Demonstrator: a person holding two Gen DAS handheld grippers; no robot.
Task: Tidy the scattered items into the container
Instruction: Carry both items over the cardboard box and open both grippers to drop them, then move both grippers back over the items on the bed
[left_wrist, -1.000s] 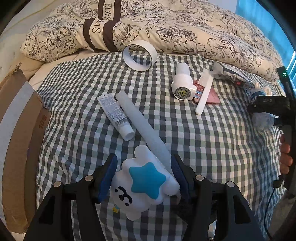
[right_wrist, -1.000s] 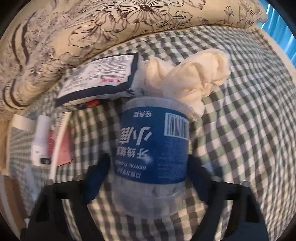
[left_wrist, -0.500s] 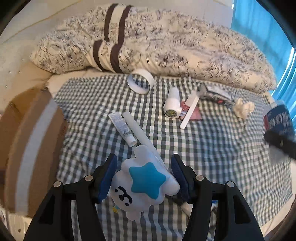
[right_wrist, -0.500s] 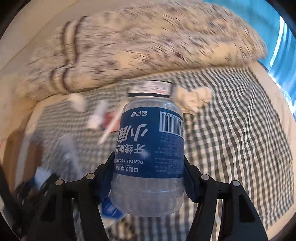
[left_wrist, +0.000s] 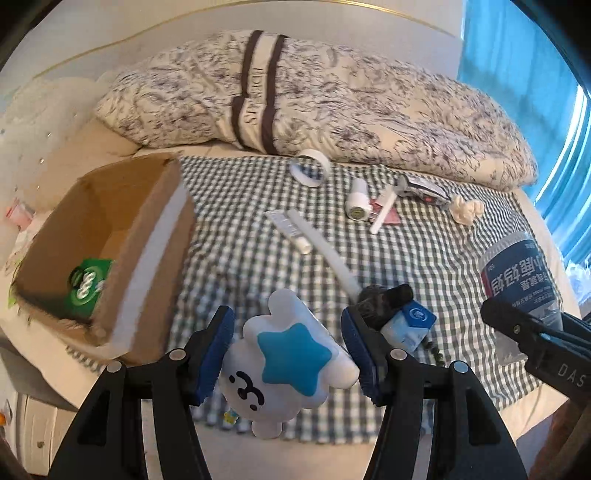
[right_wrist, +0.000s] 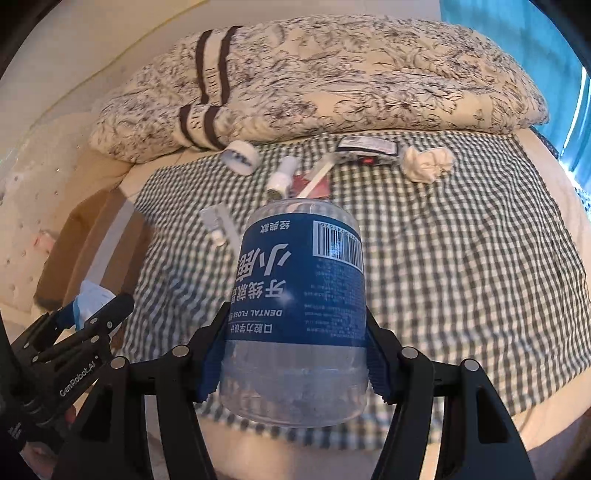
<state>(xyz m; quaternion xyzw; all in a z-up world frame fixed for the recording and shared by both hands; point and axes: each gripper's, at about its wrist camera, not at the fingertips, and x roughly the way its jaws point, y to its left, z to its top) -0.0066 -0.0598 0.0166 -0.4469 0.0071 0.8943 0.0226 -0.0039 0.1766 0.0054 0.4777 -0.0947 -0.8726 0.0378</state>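
My left gripper (left_wrist: 288, 350) is shut on a white plush toy (left_wrist: 284, 365) with a blue star, held above the checked blanket near its front edge. My right gripper (right_wrist: 291, 354) is shut on a clear dental floss jar (right_wrist: 301, 295) with a blue label, lifted over the blanket; the jar also shows at the right of the left wrist view (left_wrist: 517, 273). The open cardboard box (left_wrist: 155, 236) sits to the left with a green packet (left_wrist: 88, 284) inside. On the blanket lie a tape roll (left_wrist: 310, 166), a white tube (left_wrist: 290, 230), a white rod (left_wrist: 325, 251), a small white bottle (left_wrist: 358, 203) and a crumpled tissue (left_wrist: 466, 210).
A floral duvet (left_wrist: 332, 103) is piled along the back of the bed. A small blue-and-white carton (left_wrist: 410, 325) and a dark object lie by my left gripper's right finger. A flat packet (right_wrist: 367, 147) and a white stick over a red card (right_wrist: 314, 177) lie near the duvet. A blue curtain hangs at the right.
Both grippers have lifted and pulled back from the blanket with their items. The left view has swung left, so the open box and its green packet now show.
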